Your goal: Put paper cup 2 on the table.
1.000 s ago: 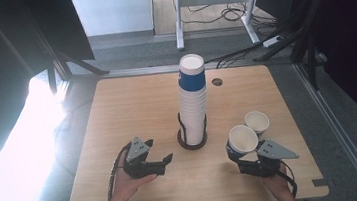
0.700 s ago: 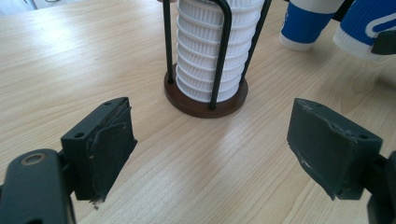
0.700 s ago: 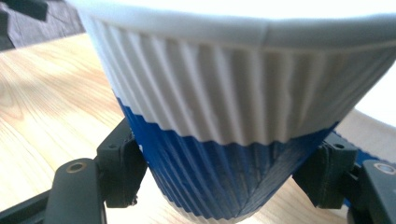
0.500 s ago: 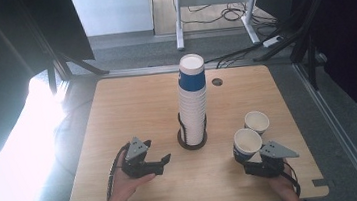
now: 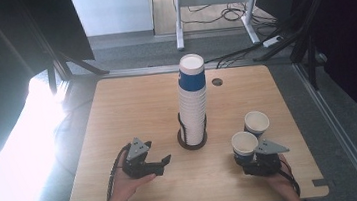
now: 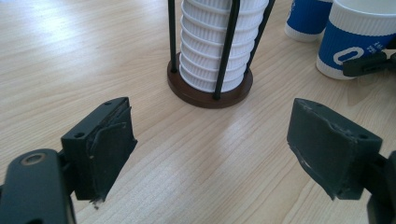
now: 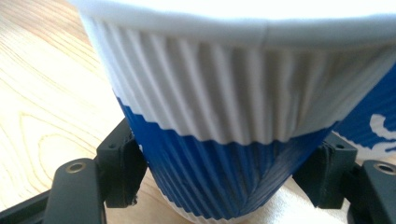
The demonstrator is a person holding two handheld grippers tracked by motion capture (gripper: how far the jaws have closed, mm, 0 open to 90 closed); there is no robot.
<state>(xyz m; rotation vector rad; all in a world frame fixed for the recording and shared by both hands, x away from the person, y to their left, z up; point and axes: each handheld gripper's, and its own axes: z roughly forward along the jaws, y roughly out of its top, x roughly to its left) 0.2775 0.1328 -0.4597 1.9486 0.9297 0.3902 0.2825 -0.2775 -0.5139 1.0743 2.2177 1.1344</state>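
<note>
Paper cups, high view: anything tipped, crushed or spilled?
Nothing stands out. The cup stack stands upright in its holder, one loose cup sits upright on the table, and the right gripper holds another cup upright, undented.

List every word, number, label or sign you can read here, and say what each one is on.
No text reads clearly.
Blue cup beside the cup stack: a white mark shaped like "0", then smaller white print, too blurred to read.
Cup held in the right tongs: a white fragment at its right edge, cut off, unreadable.
Cup stack, its holder and the table: no markings.
</note>
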